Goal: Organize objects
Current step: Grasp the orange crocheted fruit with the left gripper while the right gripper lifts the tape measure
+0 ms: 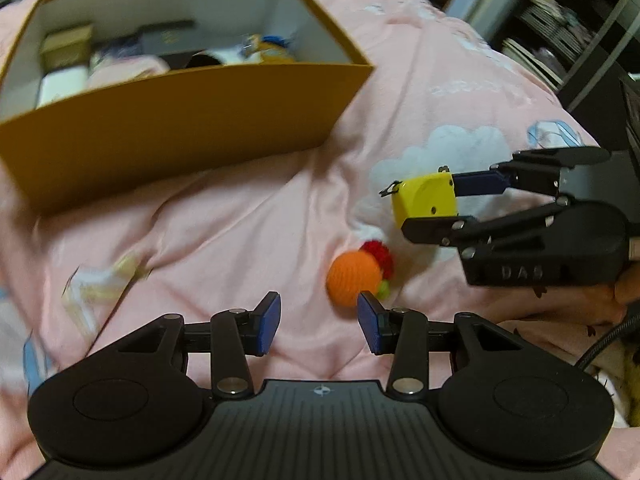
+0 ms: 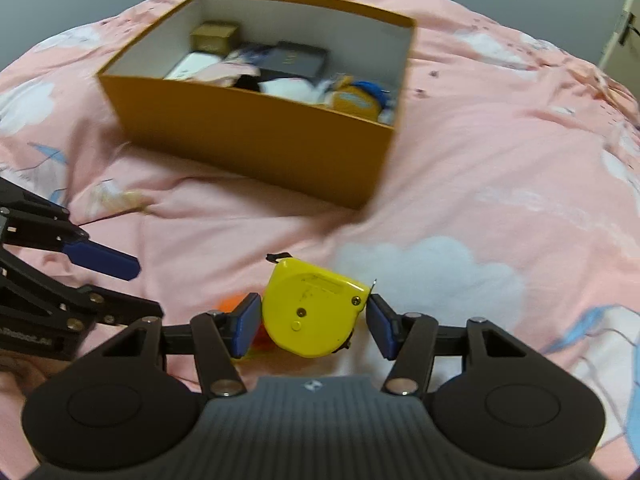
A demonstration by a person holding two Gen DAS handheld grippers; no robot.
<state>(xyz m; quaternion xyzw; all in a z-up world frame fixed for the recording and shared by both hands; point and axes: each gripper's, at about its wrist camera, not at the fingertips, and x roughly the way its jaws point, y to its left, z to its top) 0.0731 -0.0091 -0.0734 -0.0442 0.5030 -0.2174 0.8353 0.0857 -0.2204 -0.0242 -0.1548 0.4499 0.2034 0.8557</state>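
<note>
My right gripper (image 2: 314, 322) is shut on a yellow tape measure (image 2: 314, 314) and holds it above the pink bedcover; it also shows in the left wrist view (image 1: 426, 200). My left gripper (image 1: 319, 322) is open and empty, just short of an orange knitted ball with a red tuft (image 1: 354, 276) lying on the cover. The ball is mostly hidden behind the tape measure in the right wrist view (image 2: 230, 303). An open orange box (image 1: 188, 116) (image 2: 256, 128) holds several items and stands beyond both grippers.
The pink bedcover (image 2: 480, 200) has white cloud prints and folds. A small pale crumpled wrapper (image 1: 100, 284) (image 2: 120, 200) lies left of the grippers. Dark shelves with stacked items (image 1: 560, 32) stand at the far right.
</note>
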